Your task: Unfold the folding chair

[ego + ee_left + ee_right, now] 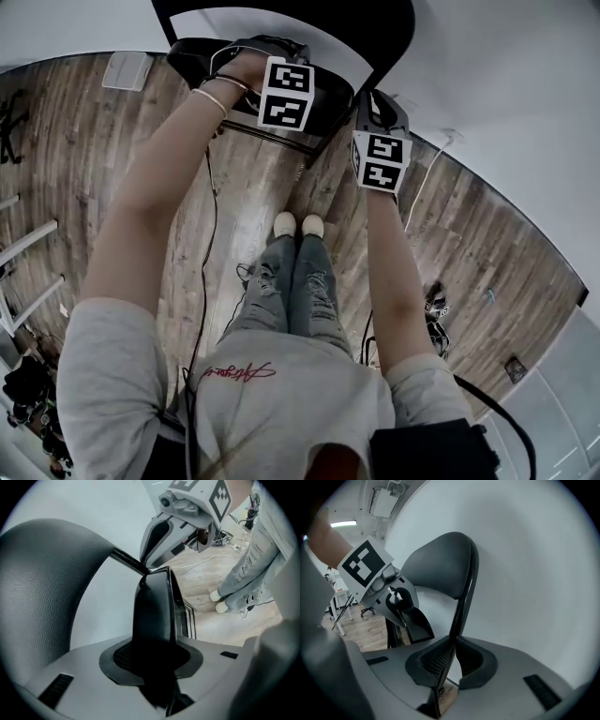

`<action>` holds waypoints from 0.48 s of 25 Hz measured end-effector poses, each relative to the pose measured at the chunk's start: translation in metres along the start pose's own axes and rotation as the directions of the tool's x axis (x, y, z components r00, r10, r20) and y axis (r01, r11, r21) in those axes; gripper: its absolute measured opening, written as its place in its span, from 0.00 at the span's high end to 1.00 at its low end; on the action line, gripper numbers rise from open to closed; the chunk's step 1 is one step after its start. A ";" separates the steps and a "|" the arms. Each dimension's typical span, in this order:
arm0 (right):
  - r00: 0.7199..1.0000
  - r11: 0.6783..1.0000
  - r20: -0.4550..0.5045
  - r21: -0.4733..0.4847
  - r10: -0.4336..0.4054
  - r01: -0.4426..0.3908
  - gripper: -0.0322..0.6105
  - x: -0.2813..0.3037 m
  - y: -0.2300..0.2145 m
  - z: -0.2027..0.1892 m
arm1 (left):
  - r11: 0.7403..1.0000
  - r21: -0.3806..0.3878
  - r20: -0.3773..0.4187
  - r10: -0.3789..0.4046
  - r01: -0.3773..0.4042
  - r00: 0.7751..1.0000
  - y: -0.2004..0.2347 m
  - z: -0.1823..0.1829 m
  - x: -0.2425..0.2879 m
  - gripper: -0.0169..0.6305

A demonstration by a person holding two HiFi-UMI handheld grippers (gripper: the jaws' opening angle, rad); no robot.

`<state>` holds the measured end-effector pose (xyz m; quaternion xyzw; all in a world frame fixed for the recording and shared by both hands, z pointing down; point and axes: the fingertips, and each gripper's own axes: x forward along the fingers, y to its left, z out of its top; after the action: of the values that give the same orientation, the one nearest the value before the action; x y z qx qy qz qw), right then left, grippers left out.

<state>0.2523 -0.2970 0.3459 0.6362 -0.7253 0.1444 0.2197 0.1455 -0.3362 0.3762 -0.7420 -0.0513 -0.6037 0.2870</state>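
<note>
The black folding chair (197, 56) stands against a white wall at the top of the head view, straight ahead of the person. My left gripper (309, 80) reaches down onto it. In the left gripper view that left gripper (157, 658) is shut on the edge of the chair's black seat (154, 611), and the padded backrest (42, 588) curves past on the left. My right gripper (370, 111) is at the chair's right side. In the right gripper view the thin black frame tube (461, 606) runs into the narrow gap of the right gripper (447, 663); floor shows beside the tube.
The person's feet (298, 225) stand on the wood floor (253, 187) just before the chair. Cables (208, 244) trail across the floor. A white box (127, 70) lies at the far left, small gear (436, 305) at the right. White wall (534, 573) behind the chair.
</note>
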 end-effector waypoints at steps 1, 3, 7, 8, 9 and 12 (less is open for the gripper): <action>1.000 1.000 0.013 0.009 -0.008 0.008 0.91 0.001 0.001 0.000 | 1.000 -0.004 0.000 0.010 -0.010 1.000 -0.002 0.000 -0.002 0.76; 0.999 0.999 0.032 0.037 -0.020 0.018 0.91 0.001 0.003 0.002 | 1.000 -0.008 0.001 0.029 -0.029 1.000 -0.007 -0.003 -0.006 0.76; 0.996 0.987 0.045 0.145 -0.083 0.076 0.80 -0.002 -0.004 -0.001 | 0.998 -0.004 0.002 0.070 -0.070 0.998 -0.016 -0.003 -0.014 0.75; 0.994 0.980 0.047 0.174 -0.101 0.091 0.73 -0.004 -0.008 -0.003 | 0.997 -0.003 0.003 0.077 -0.077 0.997 -0.019 -0.002 -0.016 0.75; 0.993 0.976 0.051 0.196 -0.102 0.090 0.69 -0.005 -0.010 -0.003 | 0.997 -0.003 0.003 0.084 -0.084 0.996 -0.021 -0.002 -0.018 0.75; 0.997 0.971 0.071 0.240 -0.032 0.014 0.68 -0.007 -0.006 -0.003 | 0.994 0.001 0.012 0.108 -0.108 0.994 -0.029 -0.002 -0.024 0.75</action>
<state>0.2596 -0.2904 0.3449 0.6713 -0.7030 0.2044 0.1157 0.1257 -0.3066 0.3645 -0.7470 -0.0131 -0.5828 0.3196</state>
